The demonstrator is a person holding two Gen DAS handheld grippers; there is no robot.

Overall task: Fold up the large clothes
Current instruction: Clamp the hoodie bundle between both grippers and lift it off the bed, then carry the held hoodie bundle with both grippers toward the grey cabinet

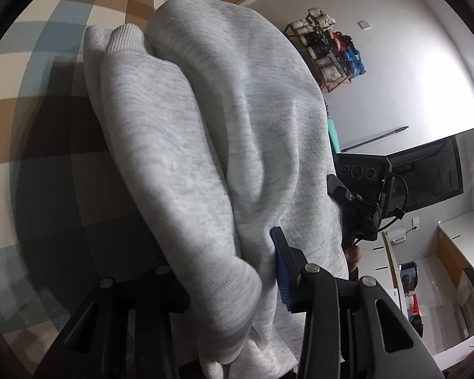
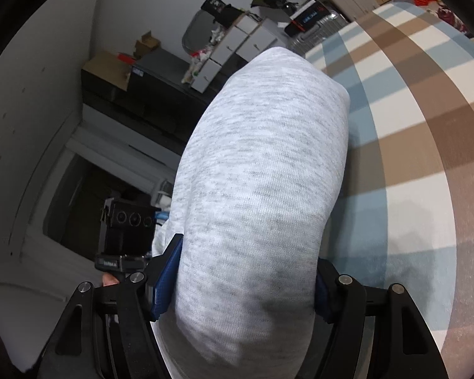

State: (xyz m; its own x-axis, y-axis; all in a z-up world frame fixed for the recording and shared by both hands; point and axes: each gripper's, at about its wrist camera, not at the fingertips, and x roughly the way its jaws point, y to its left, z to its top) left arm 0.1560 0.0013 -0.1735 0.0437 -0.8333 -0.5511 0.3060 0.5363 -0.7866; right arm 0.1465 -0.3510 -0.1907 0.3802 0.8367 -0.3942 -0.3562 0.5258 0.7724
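A bulky light grey sweatshirt (image 1: 205,126) hangs bunched above the checked bed cover (image 1: 47,126), with a ribbed cuff (image 1: 123,38) at its far end. My left gripper (image 1: 227,271) is shut on a thick fold of it. One blue pad (image 1: 281,268) presses the cloth, and the other finger is hidden under the fabric. In the right wrist view the same sweatshirt (image 2: 262,158) fills the middle. My right gripper (image 2: 246,284) is shut on a wide roll of it, blue pads (image 2: 169,278) against both sides. Each view shows the other gripper's camera housing (image 1: 360,202) (image 2: 126,221) beside the cloth.
The brown, blue and white checked bed cover (image 2: 410,126) lies beneath the garment. A wooden shoe rack (image 1: 328,53) and a dark screen (image 1: 426,173) stand by the white wall. White drawers (image 2: 237,41), a suitcase (image 2: 316,28) and a dark cabinet (image 2: 126,94) line the far side.
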